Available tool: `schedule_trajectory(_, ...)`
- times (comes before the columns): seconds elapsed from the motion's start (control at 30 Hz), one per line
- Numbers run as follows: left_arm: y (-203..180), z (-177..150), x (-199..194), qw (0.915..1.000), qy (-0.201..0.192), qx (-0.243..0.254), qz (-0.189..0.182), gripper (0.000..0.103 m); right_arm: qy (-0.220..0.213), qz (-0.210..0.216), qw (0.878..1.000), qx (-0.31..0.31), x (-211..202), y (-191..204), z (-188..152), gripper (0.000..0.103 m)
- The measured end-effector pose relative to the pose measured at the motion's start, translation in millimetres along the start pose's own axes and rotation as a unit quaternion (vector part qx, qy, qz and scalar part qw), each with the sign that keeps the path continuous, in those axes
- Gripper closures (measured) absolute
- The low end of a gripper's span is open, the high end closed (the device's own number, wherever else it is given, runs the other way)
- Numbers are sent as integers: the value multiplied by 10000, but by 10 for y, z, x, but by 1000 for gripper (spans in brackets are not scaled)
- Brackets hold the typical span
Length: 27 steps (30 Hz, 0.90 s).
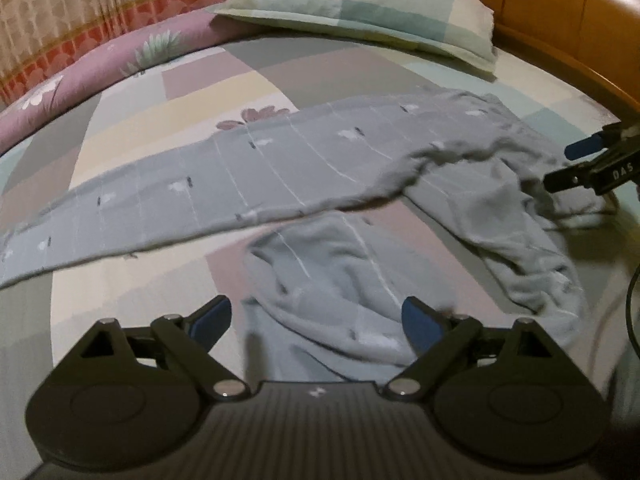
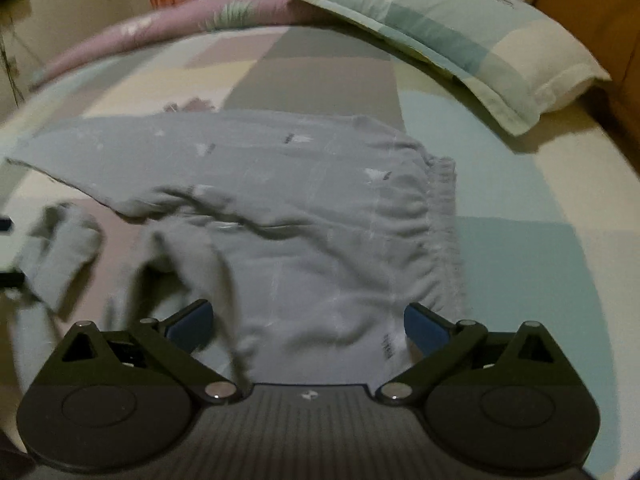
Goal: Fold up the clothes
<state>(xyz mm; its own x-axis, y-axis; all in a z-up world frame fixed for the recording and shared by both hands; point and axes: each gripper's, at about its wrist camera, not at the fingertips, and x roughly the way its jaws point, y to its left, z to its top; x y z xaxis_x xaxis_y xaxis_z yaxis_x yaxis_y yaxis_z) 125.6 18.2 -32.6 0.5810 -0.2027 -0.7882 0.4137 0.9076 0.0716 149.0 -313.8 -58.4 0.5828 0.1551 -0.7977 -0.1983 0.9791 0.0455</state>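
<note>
Patchwork bed (image 1: 168,92), grey trousers (image 1: 320,160) blurred near both wide-open empty grippers, left gripper (image 1: 316,322), right gripper (image 2: 308,322)

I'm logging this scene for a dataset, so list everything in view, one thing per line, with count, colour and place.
pyjama trousers: one, grey with small white motifs, spread across the bed, one leg stretched out, the other crumpled
waistband: one, grey, gathered, at the trousers' end nearer the pillow
bed sheet: one, pastel patchwork, under the trousers
pillow: one, green and cream check, at the head of the bed
quilt: one, purple floral, along the far edge
curtain: one, beige and orange, behind the bed
headboard: one, wooden, beside the pillow
left gripper: black, blue fingers, open over the crumpled leg
right gripper: black, blue fingers, open near the waistband
</note>
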Motion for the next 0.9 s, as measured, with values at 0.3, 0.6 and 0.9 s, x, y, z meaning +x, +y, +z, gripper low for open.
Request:
schedule_trajectory(0.3,-357,-152,-225,9997,111,53,223,11,224,-489,9982,249,-198,-43,-435,0)
schedule_trajectory(0.6,-344,-203,-411,9991,58,-176,375,11,-154,-444,9989,-36,-400,178,-431,0)
schedule_trajectory(0.9,-349,-275,-415,9987,183,-277,396,11,7,-88,9990,-434,-353,349,-539,0)
